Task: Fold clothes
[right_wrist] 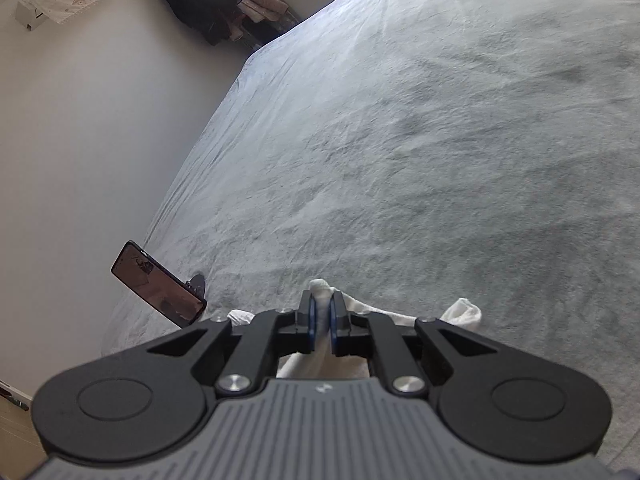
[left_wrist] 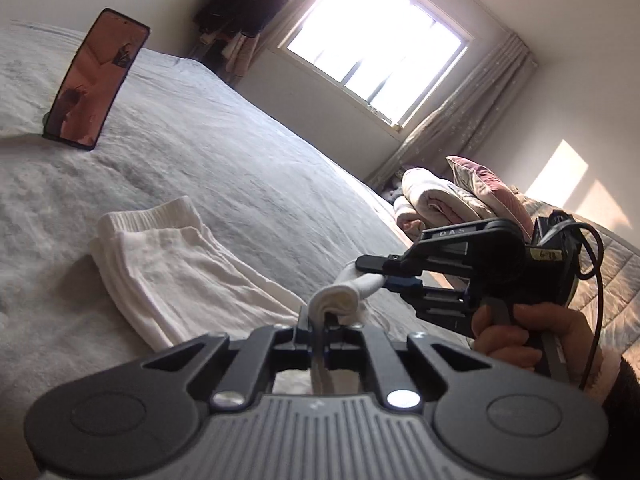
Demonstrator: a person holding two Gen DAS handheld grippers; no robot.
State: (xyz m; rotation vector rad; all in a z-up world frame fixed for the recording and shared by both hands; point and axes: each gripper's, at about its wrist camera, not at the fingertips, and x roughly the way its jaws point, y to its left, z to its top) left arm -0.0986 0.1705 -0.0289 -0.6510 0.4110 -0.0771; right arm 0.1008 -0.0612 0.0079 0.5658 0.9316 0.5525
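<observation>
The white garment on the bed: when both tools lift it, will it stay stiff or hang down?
The white garment probably droops: its cloth bunches softly where the left tool and right tool pinch it. It looks thin and wrinkled, so likely light. Its ribbed edge may slip little.

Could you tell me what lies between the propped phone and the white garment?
Only bare grey bedsheet separates the phone from the white garment, seen in the left wrist view.

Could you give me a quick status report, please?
Left gripper and right gripper both shut on white garment. Garment part-lifted off bed. Nothing blocking.
</observation>
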